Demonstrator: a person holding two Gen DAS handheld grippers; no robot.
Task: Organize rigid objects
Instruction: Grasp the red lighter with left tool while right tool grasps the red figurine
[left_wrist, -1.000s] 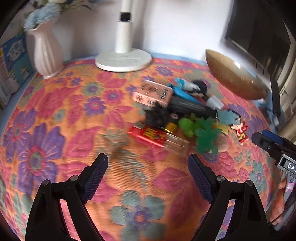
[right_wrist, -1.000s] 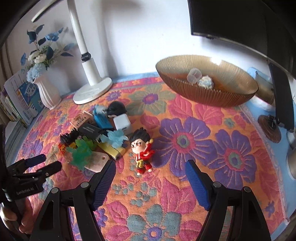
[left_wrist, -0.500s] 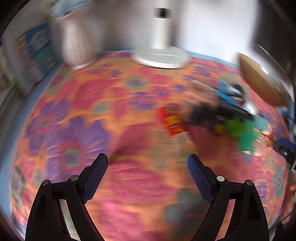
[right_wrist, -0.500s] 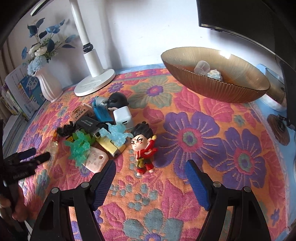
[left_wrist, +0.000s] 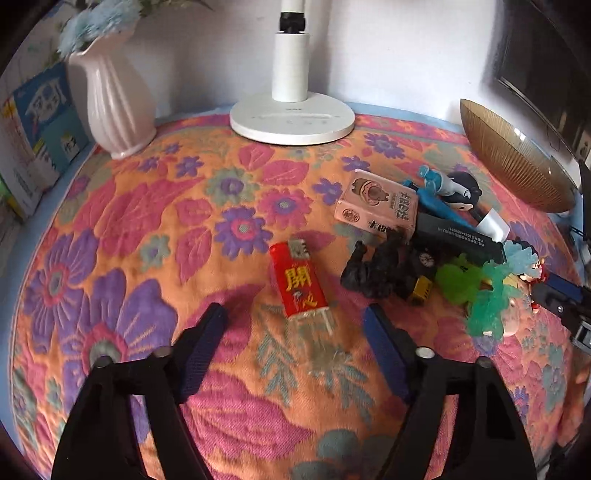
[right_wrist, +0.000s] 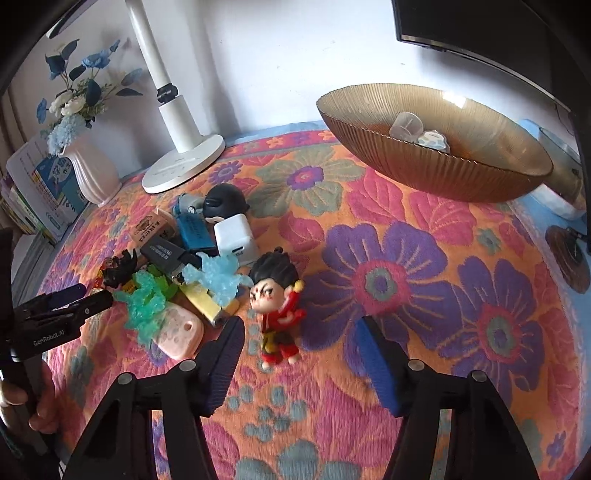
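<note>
The left tool (left_wrist: 295, 328) stands wide over the flowered cloth (left_wrist: 140, 229) of the bench, holding nothing. A red lighter (left_wrist: 299, 282) lies at the frame's centre, just above the gap between its fingers, its clear end toward the camera. To the right of the lighter sits a black figurine (left_wrist: 376, 269), and above that a pink box (left_wrist: 378, 208) printed with a bear leans on a black box (left_wrist: 458, 236). Green translucent toys (left_wrist: 476, 291) crowd the right edge of the left wrist view.

The right tool (right_wrist: 301, 339) is also wide and empty. A red-robed, black-haired doll (right_wrist: 277, 306) lies just above the gap, nearer the left finger (its feet point toward the camera). To the doll's upper left are a white charger cube (right_wrist: 236, 242), a light-blue translucent toy (right_wrist: 218, 277), a yellow lighter (right_wrist: 207, 301) and a pink case (right_wrist: 177, 332). A ribbed amber bowl (right_wrist: 436, 162) fills the upper right of the right wrist view, with two small pale items inside. A white lamp base (right_wrist: 183, 166) and a pink vase (right_wrist: 94, 173) stand at upper left.
</note>
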